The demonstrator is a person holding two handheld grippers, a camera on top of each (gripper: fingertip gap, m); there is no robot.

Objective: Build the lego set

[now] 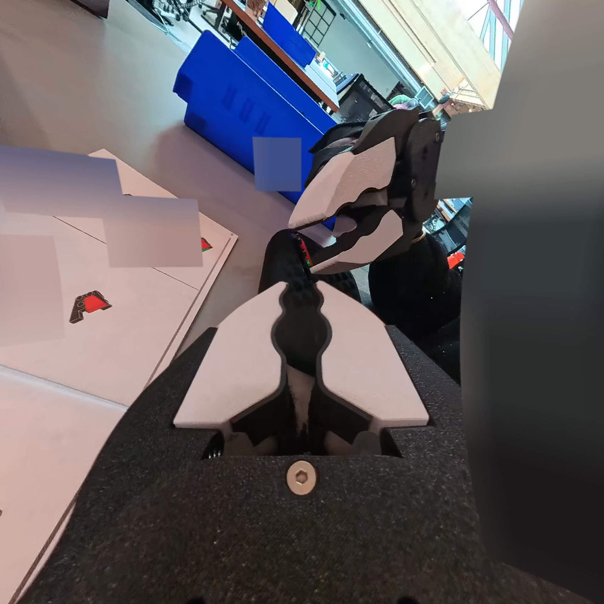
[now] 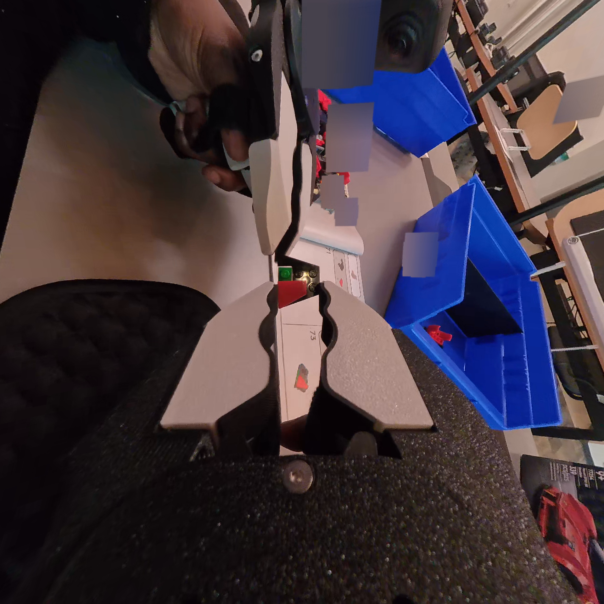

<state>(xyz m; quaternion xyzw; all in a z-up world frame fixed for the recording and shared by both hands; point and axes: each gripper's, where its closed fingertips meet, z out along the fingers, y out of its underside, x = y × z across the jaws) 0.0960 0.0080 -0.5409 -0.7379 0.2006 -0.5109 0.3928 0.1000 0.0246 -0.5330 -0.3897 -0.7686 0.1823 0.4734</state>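
Observation:
A small lego assembly (image 2: 291,292) of a black plate, a red slope and a green piece hangs in the air between both grippers. My right gripper (image 2: 298,289) is shut across its width. My left gripper (image 2: 279,253) comes in from the opposite side and pinches the assembly's edge by the green piece. In the left wrist view my left gripper (image 1: 301,287) is nearly closed, and the assembly (image 1: 305,251) shows edge-on inside the right gripper (image 1: 302,247). A person's hand (image 2: 209,137) holds the left gripper.
An open instruction booklet (image 1: 130,327) lies on the grey table (image 1: 81,98) below the grippers, also in the right wrist view (image 2: 300,359). Blue bins (image 2: 490,327) stand to the right, one holding a red part (image 2: 438,335). Loose pieces (image 2: 322,130) lie farther back. The lego box (image 2: 568,523) is at the near right. The grippers are tip to tip, or close to it.

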